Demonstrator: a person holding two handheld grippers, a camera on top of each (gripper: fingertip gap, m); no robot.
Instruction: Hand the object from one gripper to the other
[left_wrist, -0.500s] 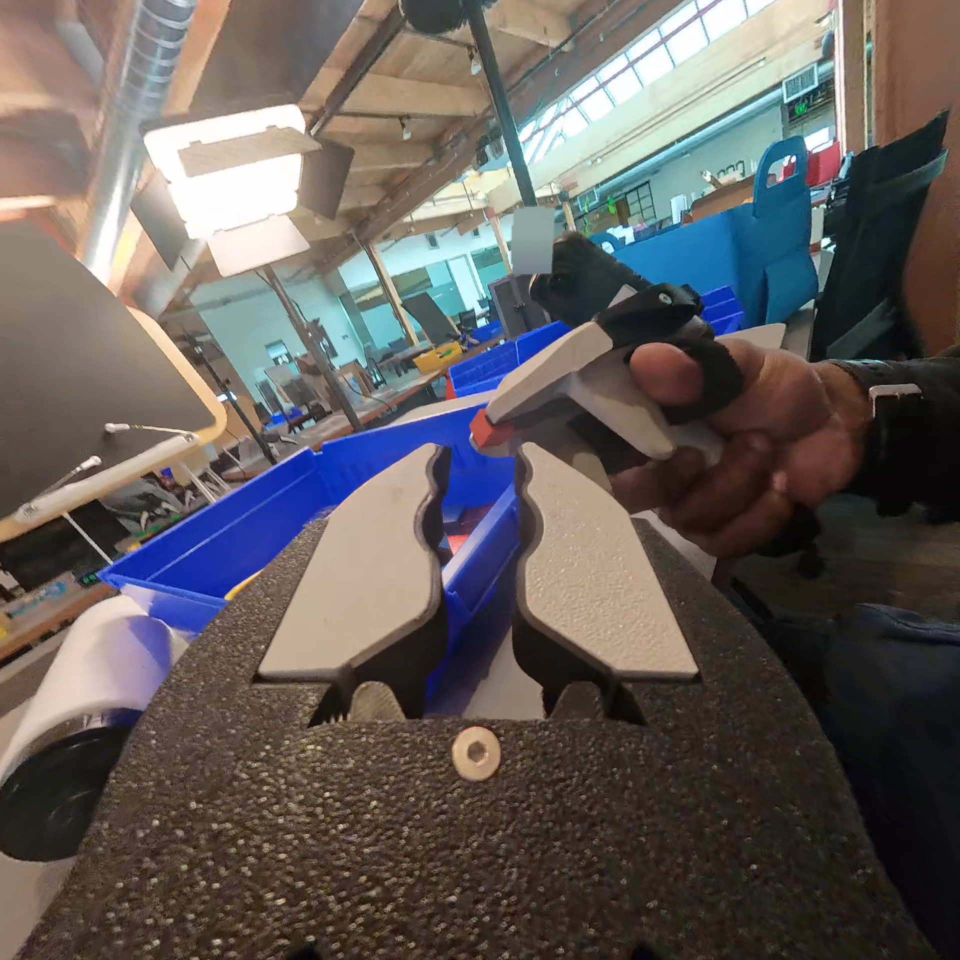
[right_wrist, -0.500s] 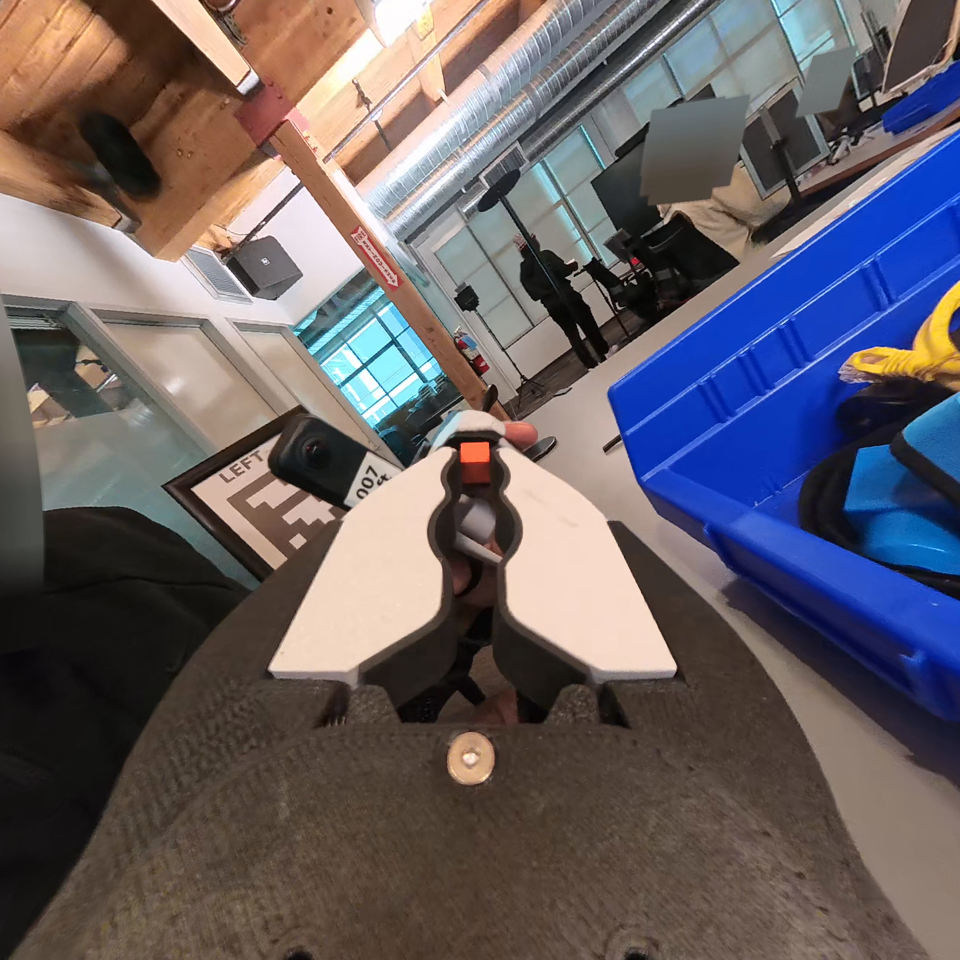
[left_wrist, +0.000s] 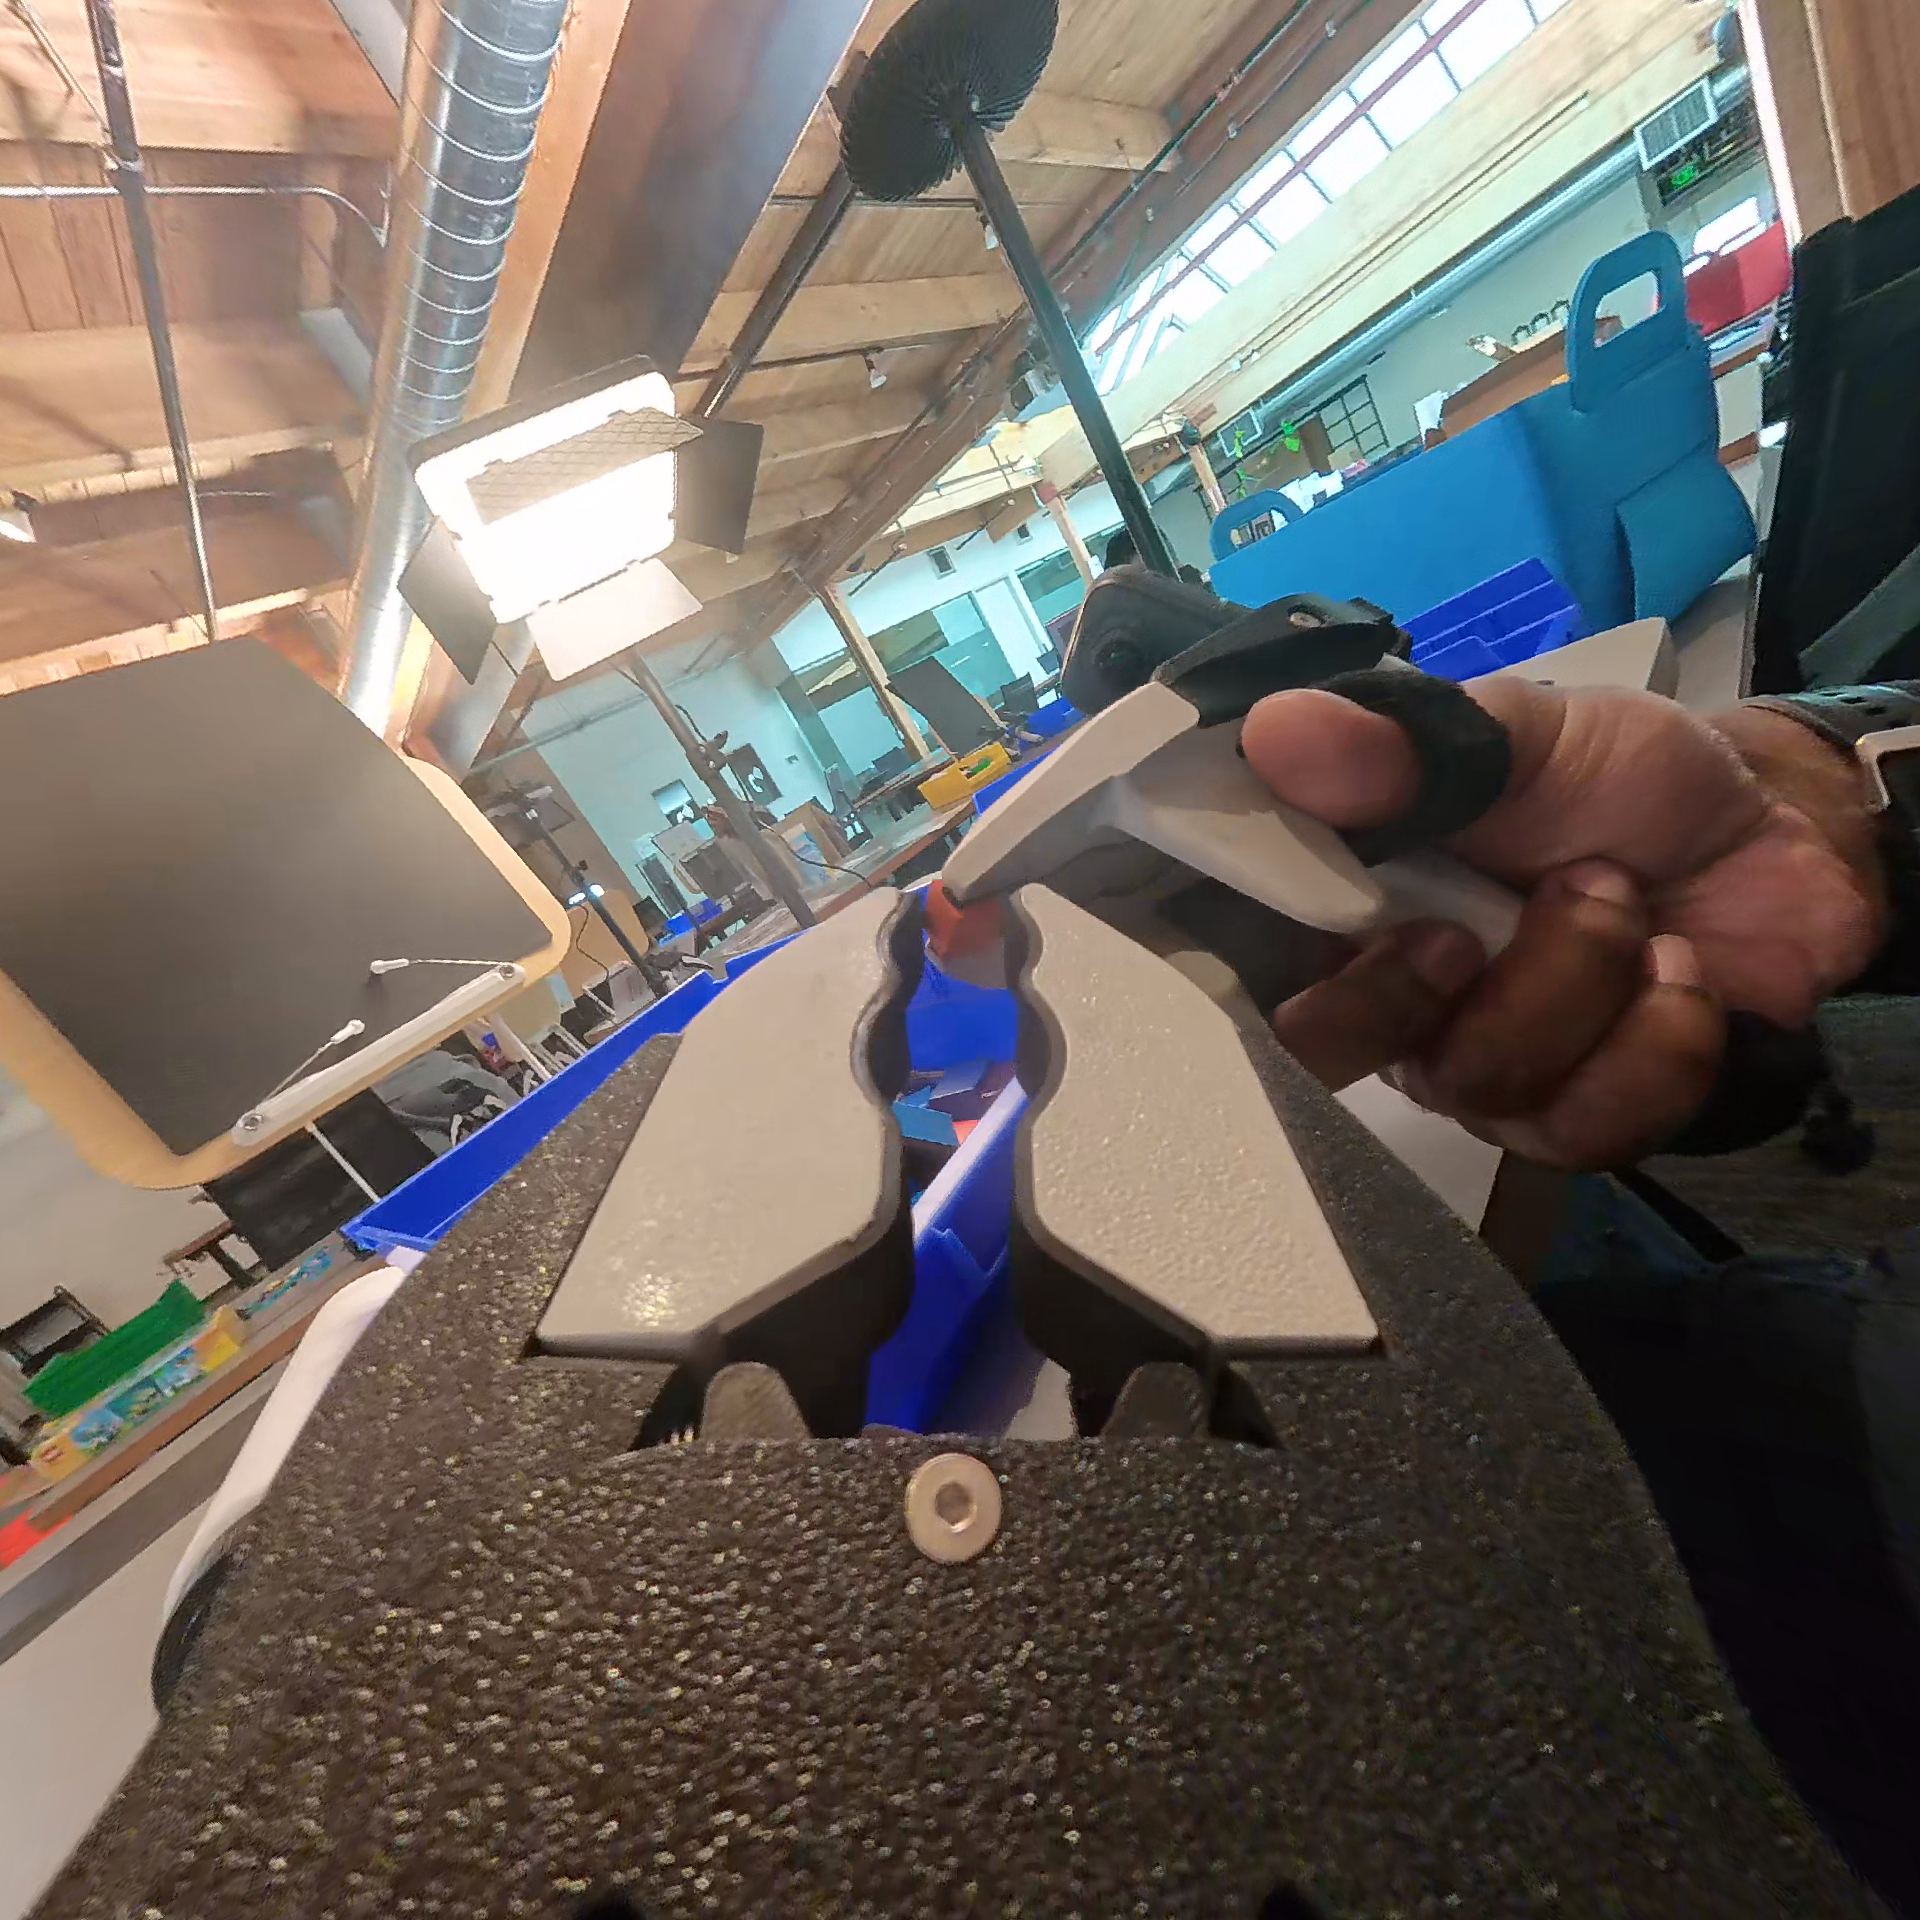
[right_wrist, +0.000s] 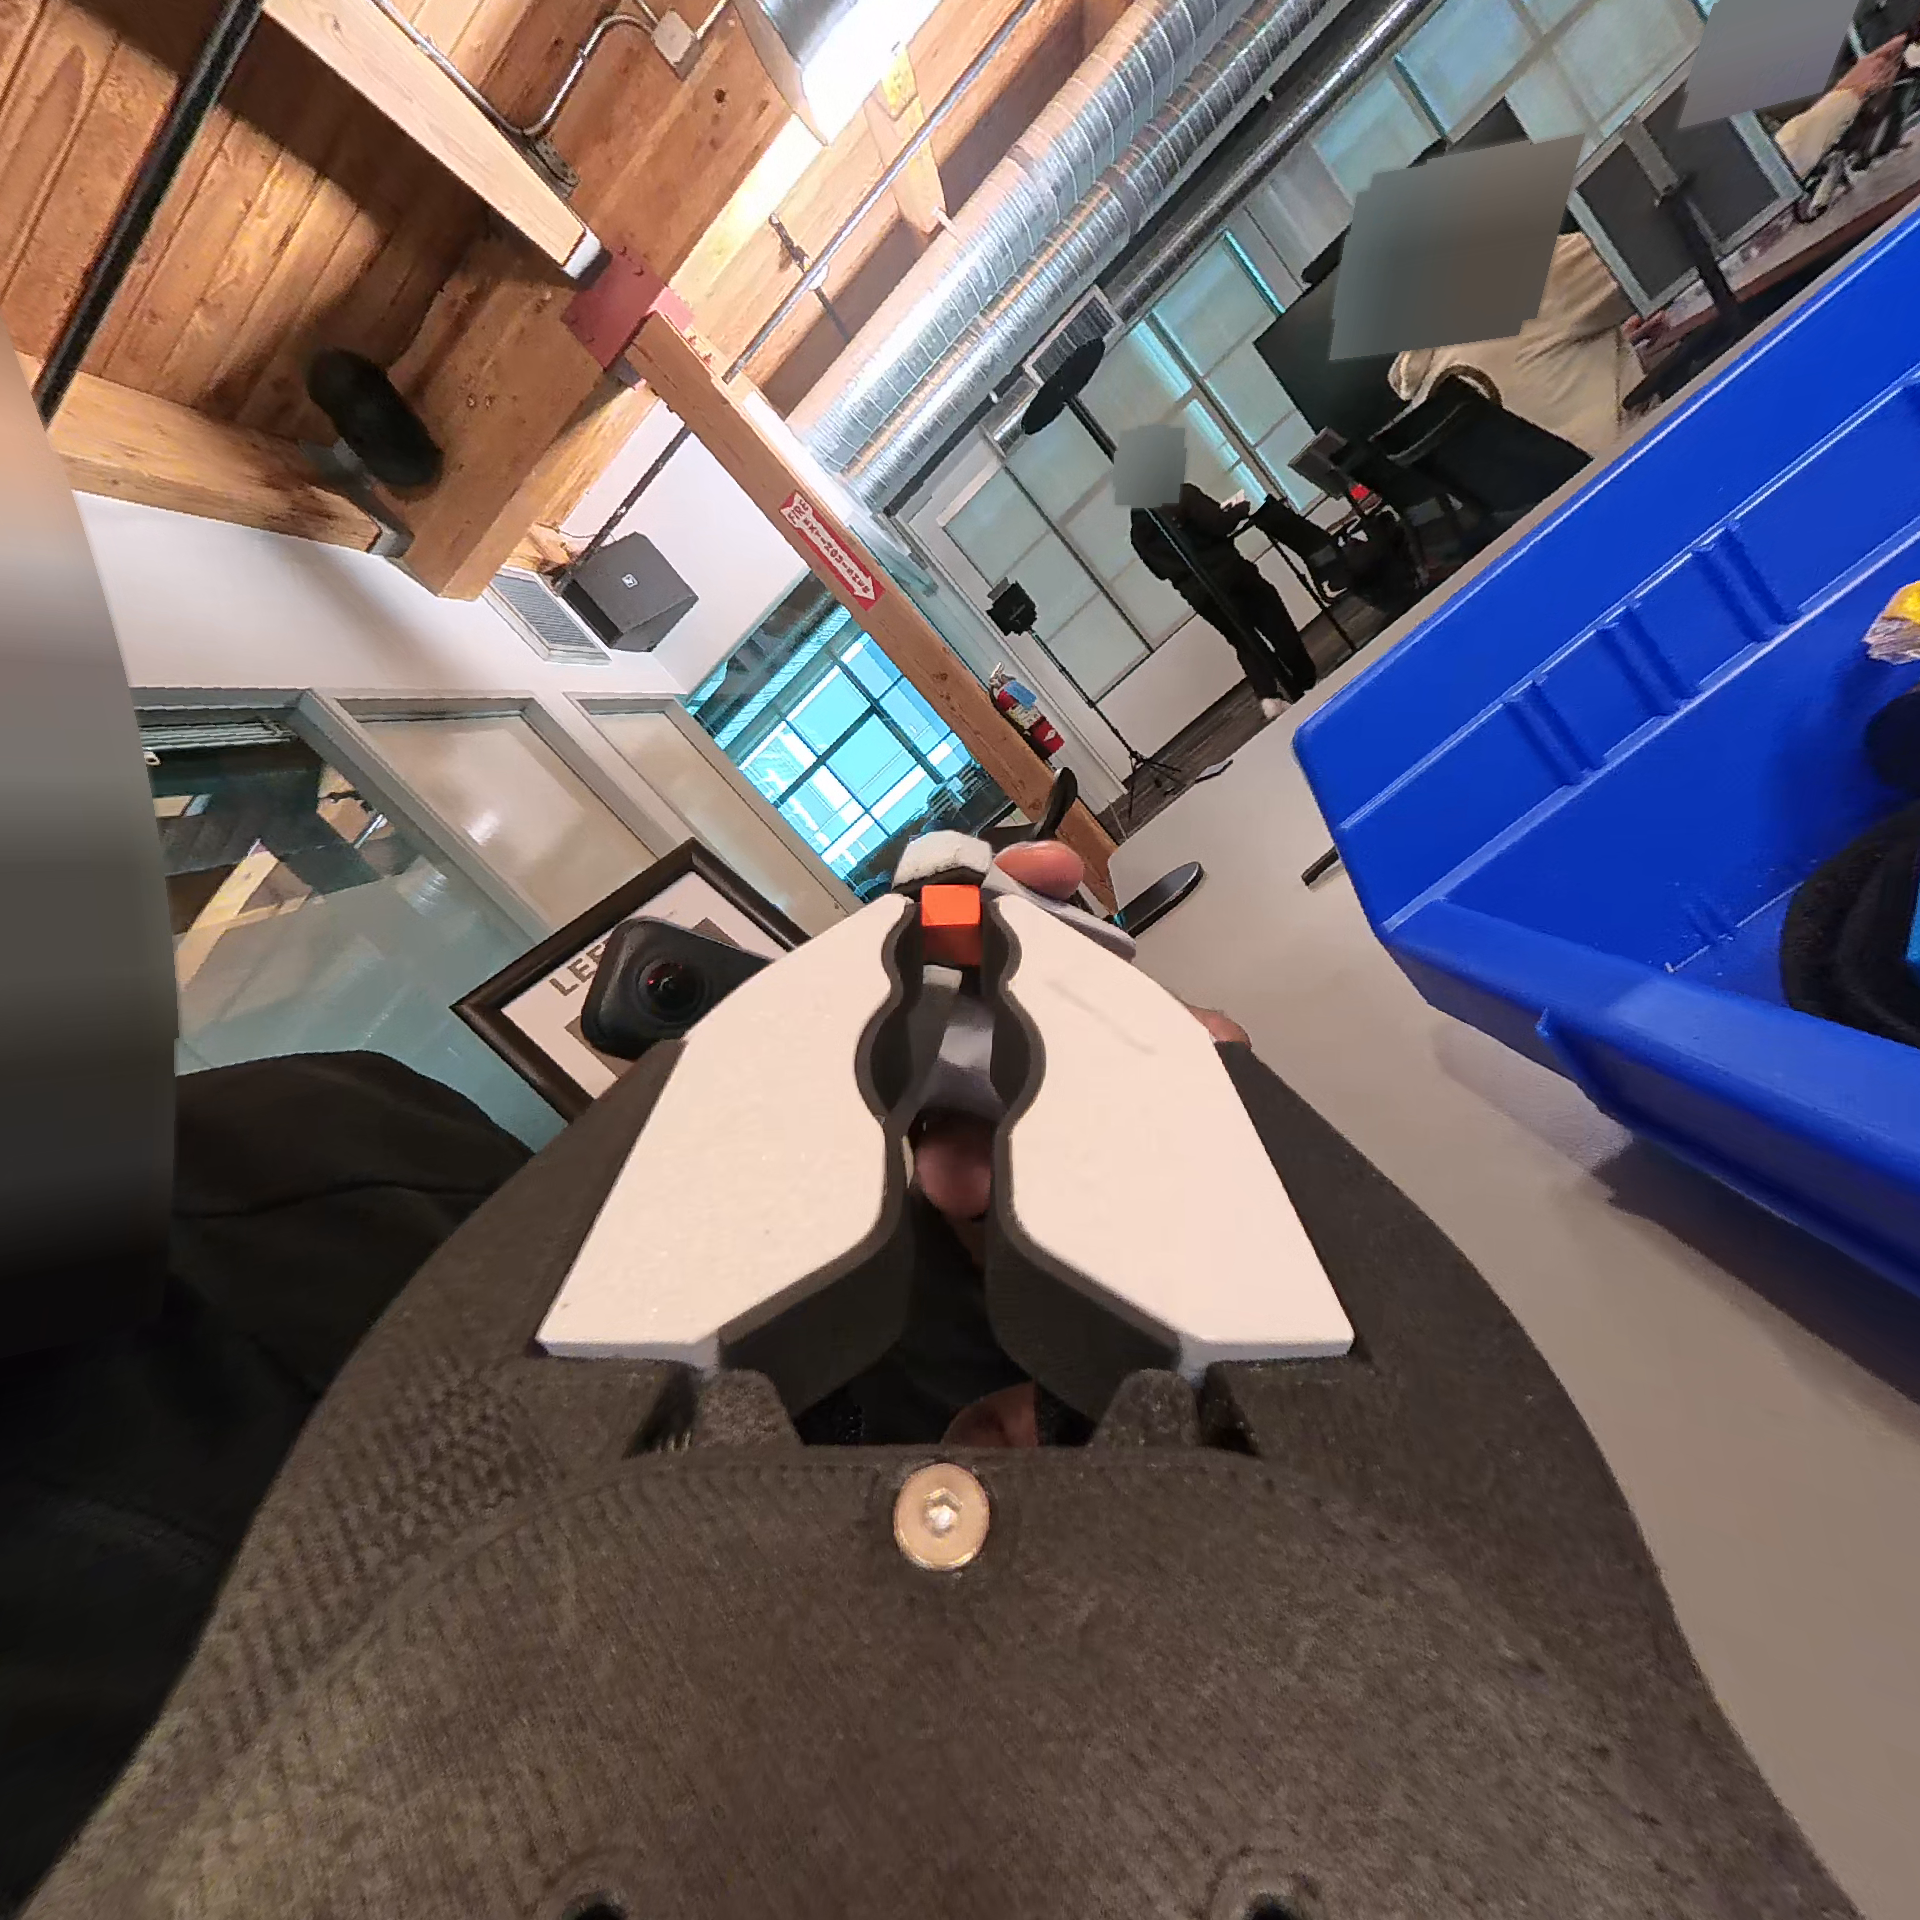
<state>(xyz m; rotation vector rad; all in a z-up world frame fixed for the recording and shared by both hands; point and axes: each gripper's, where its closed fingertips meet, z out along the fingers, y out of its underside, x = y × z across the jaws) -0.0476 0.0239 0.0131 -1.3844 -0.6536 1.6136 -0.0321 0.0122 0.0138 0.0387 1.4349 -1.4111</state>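
Note:
A small orange cube (right_wrist: 951, 925) is pinched between the tips of my right gripper (right_wrist: 951, 912), which is shut on it. In the left wrist view the cube (left_wrist: 961, 930) sits between the tips of my left gripper (left_wrist: 963, 904). The left jaws are narrowed around it, with what looks like a thin gap on each side. The right gripper's fingers (left_wrist: 1091, 769) reach in from the right, held by a hand (left_wrist: 1558, 914). Both grippers are raised above the table, tip to tip. The left gripper's camera (right_wrist: 655, 987) shows behind the cube.
A blue bin (left_wrist: 499, 1164) with loose parts lies below and behind the left gripper; it also shows at the right of the right wrist view (right_wrist: 1621, 790) on the grey table (right_wrist: 1351, 1195). A white roll (left_wrist: 281, 1455) lies at the lower left. People stand and sit far off. Only a small space, under 4 cm, lies between the two pairs of fingers.
The left jaws have narrowed and now sit on either side of the cube, which was just beyond the right fingertip before. The right gripper still holds the cube.

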